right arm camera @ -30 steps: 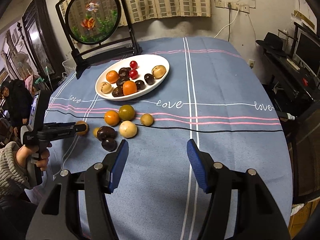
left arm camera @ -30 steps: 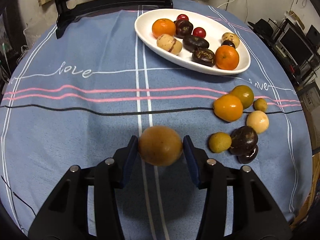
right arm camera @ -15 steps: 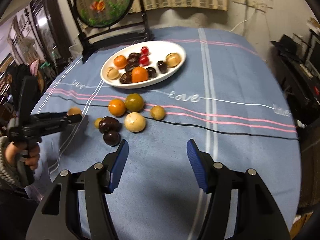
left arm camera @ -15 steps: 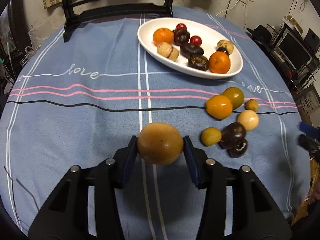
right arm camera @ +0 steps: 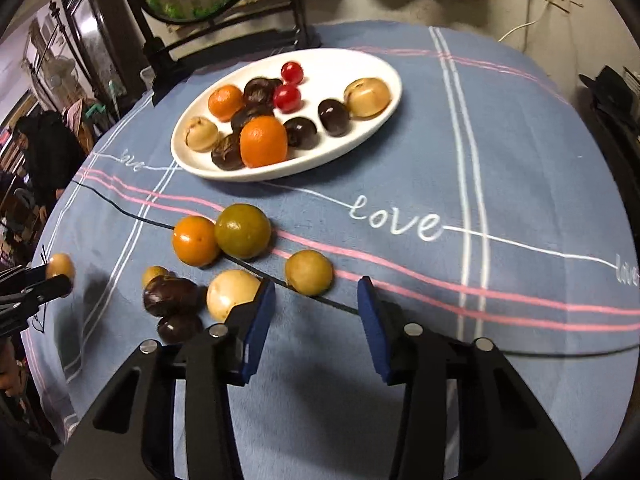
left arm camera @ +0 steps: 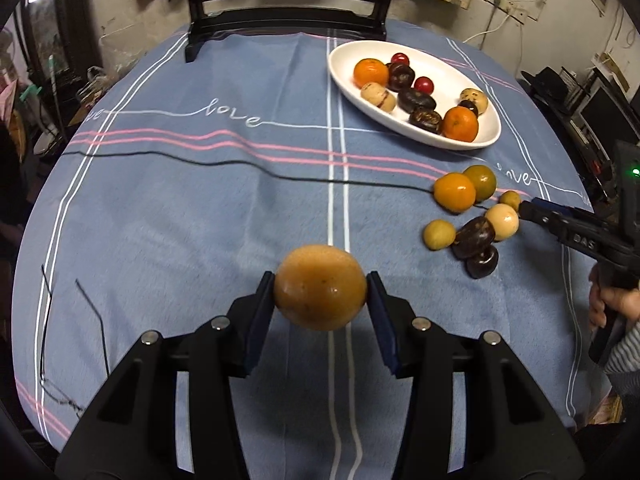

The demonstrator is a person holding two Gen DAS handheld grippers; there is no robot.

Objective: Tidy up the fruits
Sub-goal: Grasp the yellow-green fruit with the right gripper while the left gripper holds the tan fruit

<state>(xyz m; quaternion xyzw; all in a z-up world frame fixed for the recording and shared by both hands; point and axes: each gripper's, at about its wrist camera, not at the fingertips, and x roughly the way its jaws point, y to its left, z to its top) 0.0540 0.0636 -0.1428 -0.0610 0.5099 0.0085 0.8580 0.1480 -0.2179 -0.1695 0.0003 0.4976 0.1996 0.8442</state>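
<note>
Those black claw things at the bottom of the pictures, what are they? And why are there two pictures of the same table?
They are grabbers, and a person holds one in each hand. Each grabber carries a small camera looking along its two fingers, so each gives its own picture. In the left camera's picture, the left gripper squeezes a brownish-orange fruit. In the right camera's picture, the right gripper is open and empty, just in front of a small tan fruit. On the blue tablecloth sits a white plate with fruits in it, and more loose fruits lie nearby.

The right gripper (right arm camera: 316, 304) hides part of a pale fruit (right arm camera: 232, 294).
</note>
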